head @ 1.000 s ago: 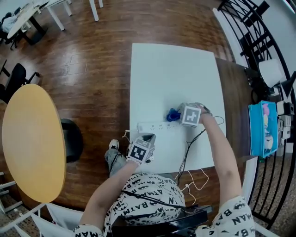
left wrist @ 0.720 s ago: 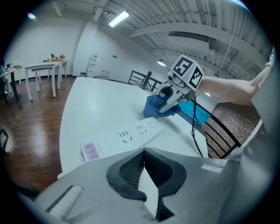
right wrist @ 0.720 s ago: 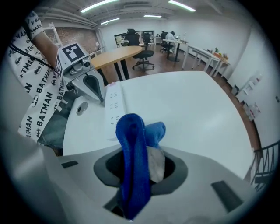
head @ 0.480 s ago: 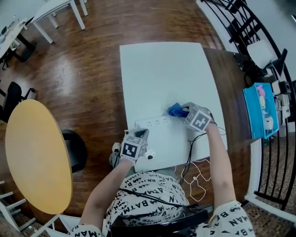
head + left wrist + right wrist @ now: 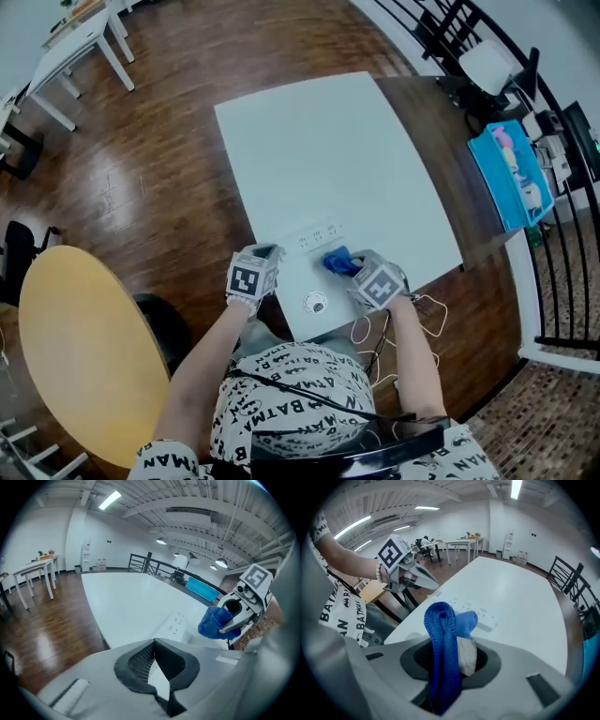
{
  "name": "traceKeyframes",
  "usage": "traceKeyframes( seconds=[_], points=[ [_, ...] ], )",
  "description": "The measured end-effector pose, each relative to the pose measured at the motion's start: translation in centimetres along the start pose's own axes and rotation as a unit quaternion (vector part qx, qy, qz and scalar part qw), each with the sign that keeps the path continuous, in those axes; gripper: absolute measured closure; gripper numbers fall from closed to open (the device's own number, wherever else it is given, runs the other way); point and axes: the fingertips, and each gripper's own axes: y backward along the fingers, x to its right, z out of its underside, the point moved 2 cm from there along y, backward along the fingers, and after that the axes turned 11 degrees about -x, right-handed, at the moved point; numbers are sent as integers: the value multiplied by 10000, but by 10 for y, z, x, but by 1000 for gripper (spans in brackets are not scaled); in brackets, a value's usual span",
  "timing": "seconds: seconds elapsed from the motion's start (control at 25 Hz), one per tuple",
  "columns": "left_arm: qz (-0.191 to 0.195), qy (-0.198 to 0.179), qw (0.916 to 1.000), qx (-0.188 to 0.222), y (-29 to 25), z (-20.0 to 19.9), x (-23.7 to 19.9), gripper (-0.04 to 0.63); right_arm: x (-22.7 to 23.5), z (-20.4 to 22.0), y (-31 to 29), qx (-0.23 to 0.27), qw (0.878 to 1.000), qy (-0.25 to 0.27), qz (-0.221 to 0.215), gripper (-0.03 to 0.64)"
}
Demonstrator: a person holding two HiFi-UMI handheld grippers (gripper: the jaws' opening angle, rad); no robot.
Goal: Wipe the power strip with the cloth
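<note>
The white power strip lies near the front edge of the white table. In the head view, my right gripper is shut on a blue cloth. The cloth sits just on the near side of the strip's right half. In the right gripper view the cloth bunches up out of the right gripper, with the strip beyond it. My left gripper sits at the strip's left end. In its own view the left gripper looks shut, with only a white sliver between the pads.
Thin cables hang off the table's near edge, and a small round object lies on the table between the grippers. A blue bin stands on the dark table at the right. A round yellow table is at the left.
The head view has swung round. The right gripper has carried the cloth from the strip's right end to its near side. The left gripper has stayed by the left end.
</note>
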Motion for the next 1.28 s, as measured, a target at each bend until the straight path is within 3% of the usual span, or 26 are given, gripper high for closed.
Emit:
traceKeyframes(
  seconds=[0.28, 0.64, 0.92, 1.28],
  points=[
    [477, -360, 9978, -284, -19, -3, 2, 595, -53, -45, -35, 144, 9988, -405, -233, 488],
    [660, -465, 9962, -316, -20, -4, 8, 595, -58, -61, -58, -60, 9989, -389, -248, 488],
    [642, -601, 9946, -551, -20, -4, 10, 595, -24, -33, -55, -208, 9965, -807, -118, 488],
    [559, -610, 9942, -686, -17, -1, 9, 595, 57, 14, -37, -431, 9920, -1142, 334, 488]
  ],
)
